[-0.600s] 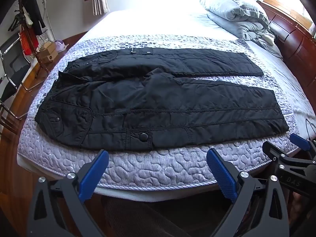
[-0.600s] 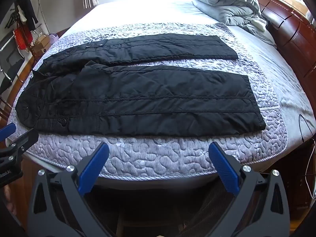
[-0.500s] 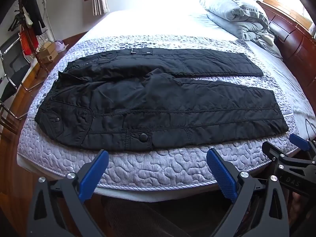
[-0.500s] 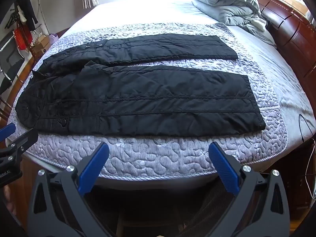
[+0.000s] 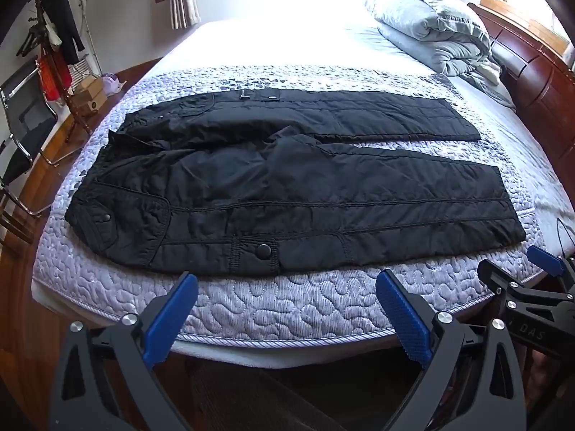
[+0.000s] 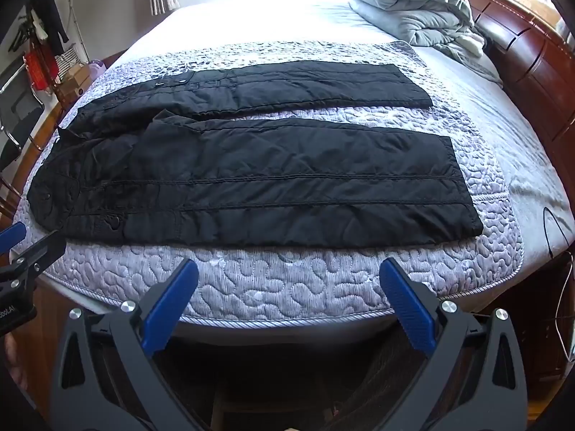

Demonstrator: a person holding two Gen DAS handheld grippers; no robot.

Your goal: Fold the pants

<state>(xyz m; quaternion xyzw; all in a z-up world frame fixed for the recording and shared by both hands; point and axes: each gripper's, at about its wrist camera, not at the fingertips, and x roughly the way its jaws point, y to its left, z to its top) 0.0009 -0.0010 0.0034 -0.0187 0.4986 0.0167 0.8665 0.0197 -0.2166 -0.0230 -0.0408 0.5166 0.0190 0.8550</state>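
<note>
While pants (image 5: 287,186) lie flat across quilted mattress pad (image 5: 287,301), 2 legs apart, waist at picture left: left gripper (image 5: 287,309) and right gripper (image 6: 289,307) spread wide, empty, short of bed edge. Likely soft, padded, a little slick; pinch near leg at hem and waistband. Bare pad ahead; folded duvet (image 5: 427,32) well clear.

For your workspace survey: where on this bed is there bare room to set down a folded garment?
Free: the quilted strip between the black pants and the bed's near edge, and the white sheet beyond the pants, left of the rolled duvet. Crowded: the headboard corner around the duvet.
</note>
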